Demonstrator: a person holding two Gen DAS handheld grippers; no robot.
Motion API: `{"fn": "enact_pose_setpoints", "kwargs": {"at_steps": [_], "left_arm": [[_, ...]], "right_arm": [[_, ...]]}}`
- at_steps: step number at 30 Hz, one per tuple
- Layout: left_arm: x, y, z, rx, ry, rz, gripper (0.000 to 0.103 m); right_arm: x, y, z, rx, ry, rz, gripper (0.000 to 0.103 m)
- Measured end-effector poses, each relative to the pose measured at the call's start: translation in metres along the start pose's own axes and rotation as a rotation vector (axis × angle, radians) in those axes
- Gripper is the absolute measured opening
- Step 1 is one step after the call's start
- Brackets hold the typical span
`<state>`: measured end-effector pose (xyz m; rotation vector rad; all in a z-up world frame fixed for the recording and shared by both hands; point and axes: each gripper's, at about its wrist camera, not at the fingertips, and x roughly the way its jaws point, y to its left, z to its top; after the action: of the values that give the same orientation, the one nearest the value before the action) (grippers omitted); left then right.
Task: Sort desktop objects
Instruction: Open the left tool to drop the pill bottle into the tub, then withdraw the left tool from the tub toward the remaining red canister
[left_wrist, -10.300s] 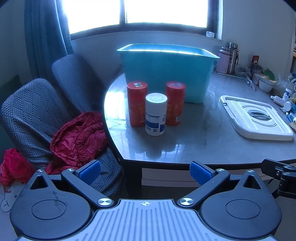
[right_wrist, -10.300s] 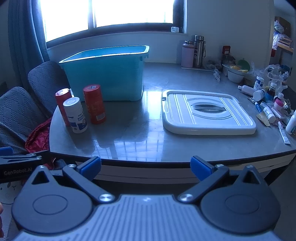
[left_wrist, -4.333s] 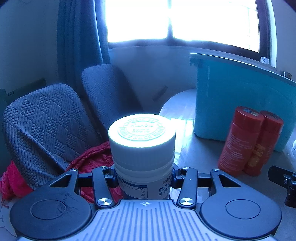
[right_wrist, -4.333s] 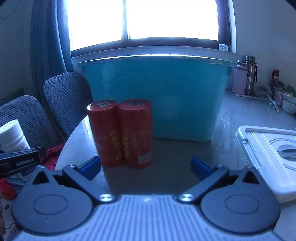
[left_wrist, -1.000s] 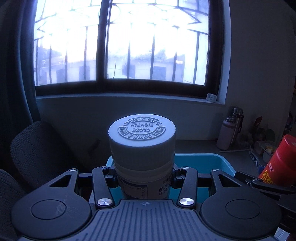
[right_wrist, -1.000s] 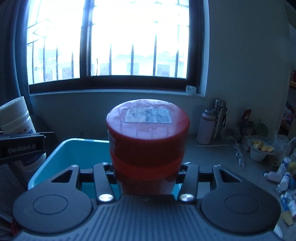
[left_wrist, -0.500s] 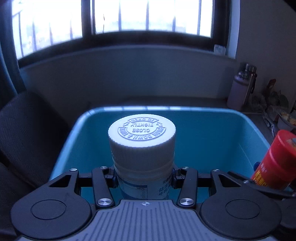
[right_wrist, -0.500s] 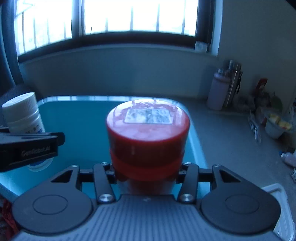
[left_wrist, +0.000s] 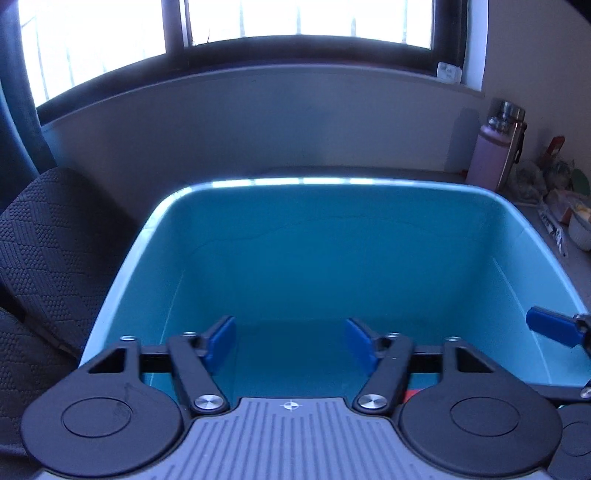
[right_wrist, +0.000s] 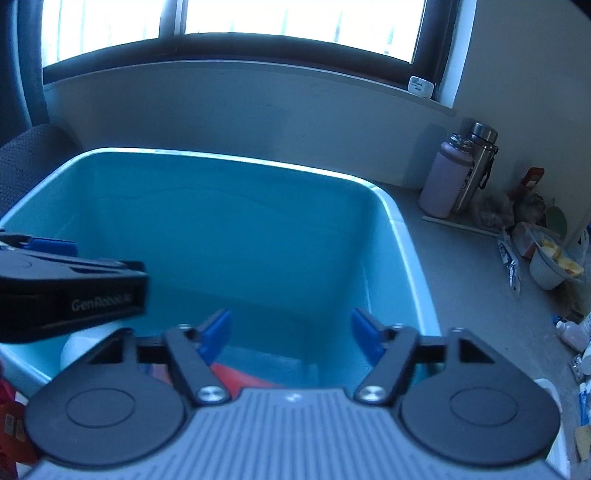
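Our left gripper (left_wrist: 290, 345) hangs over the teal bin (left_wrist: 332, 254), its jaws opening with nothing between the blue pads (left_wrist: 221, 339). Our right gripper (right_wrist: 290, 338) is beside it over the same bin, jaws also opening and empty.

In the right view a red can (right_wrist: 240, 376) lies on the bin floor just under the pads. A white bottle (right_wrist: 79, 347) rests low at the bin's left, partly hidden behind the left gripper's body.

Outward: a grey chair (left_wrist: 48, 251) sits left of the bin. A pink flask (right_wrist: 445, 181) and a steel flask (right_wrist: 476, 166) stand on the table (right_wrist: 472, 280) to the right, with small clutter near them, under the window (left_wrist: 295, 22).
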<state>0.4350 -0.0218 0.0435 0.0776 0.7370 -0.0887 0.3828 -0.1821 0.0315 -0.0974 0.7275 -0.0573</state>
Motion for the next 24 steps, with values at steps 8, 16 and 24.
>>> {"fn": "enact_pose_setpoints", "kwargs": {"at_steps": [8, 16, 24], "left_arm": [[-0.015, -0.001, 0.001, 0.002, -0.032, 0.003, 0.073], [-0.042, -0.004, 0.007, -0.003, -0.077, -0.010, 0.073], [-0.087, 0.004, -0.006, 0.006, -0.128, 0.019, 0.073]], "right_arm": [[-0.014, -0.003, 0.004, 0.017, -0.040, -0.017, 0.078], [-0.041, 0.001, 0.002, 0.031, -0.087, -0.020, 0.080], [-0.079, 0.017, -0.009, 0.038, -0.132, -0.029, 0.084]]}}
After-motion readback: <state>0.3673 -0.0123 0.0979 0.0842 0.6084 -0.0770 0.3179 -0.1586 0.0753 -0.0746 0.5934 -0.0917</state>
